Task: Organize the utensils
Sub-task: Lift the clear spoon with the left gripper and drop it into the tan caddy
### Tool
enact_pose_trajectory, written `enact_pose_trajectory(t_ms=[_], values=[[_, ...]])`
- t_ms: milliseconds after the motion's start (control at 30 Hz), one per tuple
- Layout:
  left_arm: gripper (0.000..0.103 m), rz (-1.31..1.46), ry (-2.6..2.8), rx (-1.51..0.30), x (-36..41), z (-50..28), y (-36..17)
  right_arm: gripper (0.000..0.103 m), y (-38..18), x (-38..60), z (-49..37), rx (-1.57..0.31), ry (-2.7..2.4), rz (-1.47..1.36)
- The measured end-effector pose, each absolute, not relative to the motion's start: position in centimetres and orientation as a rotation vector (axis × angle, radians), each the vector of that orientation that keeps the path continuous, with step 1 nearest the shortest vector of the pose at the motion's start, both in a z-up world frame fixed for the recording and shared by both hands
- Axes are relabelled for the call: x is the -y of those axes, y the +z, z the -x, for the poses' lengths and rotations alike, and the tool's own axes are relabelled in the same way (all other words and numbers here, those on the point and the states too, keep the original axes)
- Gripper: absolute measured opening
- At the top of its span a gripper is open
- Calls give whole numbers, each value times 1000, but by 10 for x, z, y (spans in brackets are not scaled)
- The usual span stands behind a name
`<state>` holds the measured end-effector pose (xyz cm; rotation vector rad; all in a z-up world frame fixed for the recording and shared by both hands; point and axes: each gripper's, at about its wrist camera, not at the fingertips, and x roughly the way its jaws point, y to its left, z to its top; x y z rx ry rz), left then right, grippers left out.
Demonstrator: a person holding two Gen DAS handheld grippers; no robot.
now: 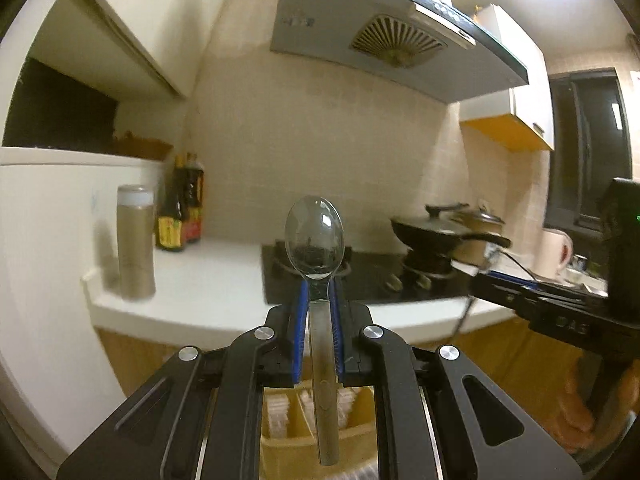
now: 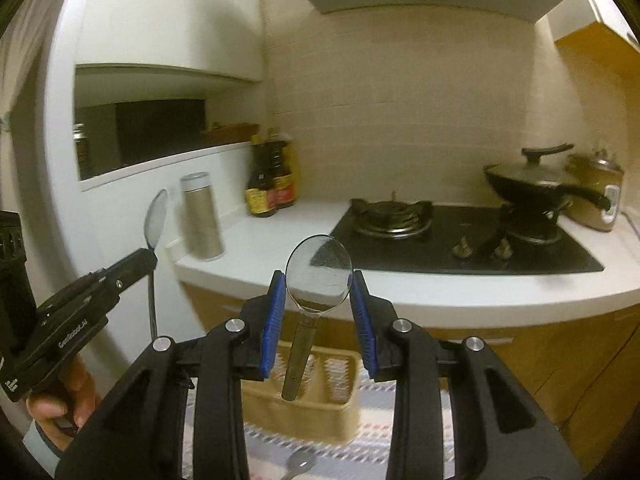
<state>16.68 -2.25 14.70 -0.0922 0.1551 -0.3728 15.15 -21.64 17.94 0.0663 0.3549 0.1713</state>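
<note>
The left gripper (image 1: 319, 292) clamps a spoon (image 1: 314, 236) by its neck, bowl up. The right gripper (image 2: 318, 292) pinches a second spoon (image 2: 319, 276) across its bowl, above the yellow caddy (image 2: 320, 408).

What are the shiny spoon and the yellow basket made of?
The spoon looks like polished steel: its bowl mirrors the room. The basket below seems matte beige plastic, with moulded slotted walls, though blur leaves that open.
</note>
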Motion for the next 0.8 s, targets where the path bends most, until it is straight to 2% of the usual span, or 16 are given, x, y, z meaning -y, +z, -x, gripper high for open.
enact_pose_trajectory(t_ms=[333,800], values=[[9,108,-296,-164,24,-228,95,30,137,213,-199,-415,111,7],[11,83,-274,-224,18,-240,55,30,86,199,-231,-556,132,28]])
